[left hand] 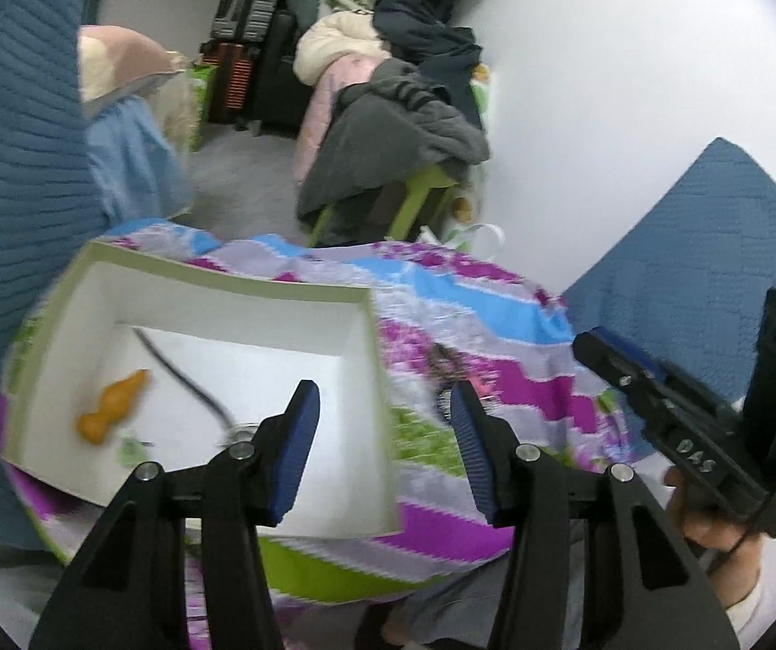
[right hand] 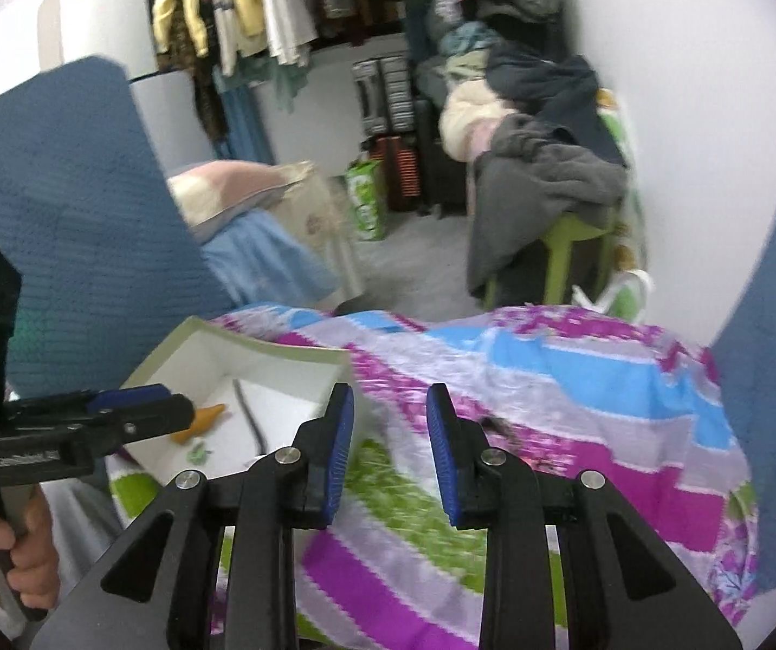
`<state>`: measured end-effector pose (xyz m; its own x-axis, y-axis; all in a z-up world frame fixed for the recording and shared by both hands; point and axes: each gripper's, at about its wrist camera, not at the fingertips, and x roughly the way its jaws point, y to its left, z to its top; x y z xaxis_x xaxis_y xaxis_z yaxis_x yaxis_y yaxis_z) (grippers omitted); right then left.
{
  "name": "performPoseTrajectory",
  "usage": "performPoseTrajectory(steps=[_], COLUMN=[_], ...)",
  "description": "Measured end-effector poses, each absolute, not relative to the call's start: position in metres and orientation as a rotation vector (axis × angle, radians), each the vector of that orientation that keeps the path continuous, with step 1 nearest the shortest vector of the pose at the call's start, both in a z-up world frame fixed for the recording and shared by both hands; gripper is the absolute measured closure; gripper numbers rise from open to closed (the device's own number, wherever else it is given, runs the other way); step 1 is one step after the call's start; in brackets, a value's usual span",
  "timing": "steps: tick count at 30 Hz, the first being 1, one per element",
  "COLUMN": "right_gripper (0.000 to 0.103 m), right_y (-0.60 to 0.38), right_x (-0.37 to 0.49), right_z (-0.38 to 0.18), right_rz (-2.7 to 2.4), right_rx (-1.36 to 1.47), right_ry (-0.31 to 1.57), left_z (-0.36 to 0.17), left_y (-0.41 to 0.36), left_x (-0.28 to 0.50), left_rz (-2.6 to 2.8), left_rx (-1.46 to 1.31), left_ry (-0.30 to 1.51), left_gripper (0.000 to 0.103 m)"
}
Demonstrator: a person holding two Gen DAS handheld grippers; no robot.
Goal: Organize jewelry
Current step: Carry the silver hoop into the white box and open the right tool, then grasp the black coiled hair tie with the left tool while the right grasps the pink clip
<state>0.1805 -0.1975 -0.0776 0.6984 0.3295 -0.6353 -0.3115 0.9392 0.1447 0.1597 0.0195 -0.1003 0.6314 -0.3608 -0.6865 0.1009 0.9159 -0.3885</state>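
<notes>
A white open box with a green rim [left hand: 225, 284] [right hand: 258, 349] lies on a patterned bedspread [left hand: 496, 336] [right hand: 577, 379]. Inside lie an orange piece [left hand: 114, 405] [right hand: 201, 422], a dark cord-like necklace [left hand: 182, 374] [right hand: 250, 417] and a small green item [left hand: 130, 449] [right hand: 198, 454]. My left gripper [left hand: 385, 411] is open and empty over the box's right wall; it also shows at the left of the right wrist view [right hand: 133, 406]. My right gripper [right hand: 390, 411] is open and empty over the bedspread, right of the box. A small dark item [right hand: 496, 425] lies on the bedspread by it.
Blue quilted panels [left hand: 14, 162] [right hand: 63, 189] stand on both sides. Behind are a green chair heaped with clothes [left hand: 399, 135] [right hand: 550, 173], suitcases [left hand: 250, 5] and a clothes rack [right hand: 279, 0]. A white wall [left hand: 632, 81] is on the right.
</notes>
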Motion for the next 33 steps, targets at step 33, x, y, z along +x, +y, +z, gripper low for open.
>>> performPoseTrajectory(steps=[33], right_gripper=[0.077], right_y=[-0.293], right_x=[0.277], right_z=[-0.23], right_rz=[0.487], right_rx=[0.151], right_ry=[1.022], left_z=[-0.245], left_y=[-0.122], left_x=[0.256], left_rz=[-0.274], left_rx=[-0.222], left_ry=[1.119], left_gripper=[0.072])
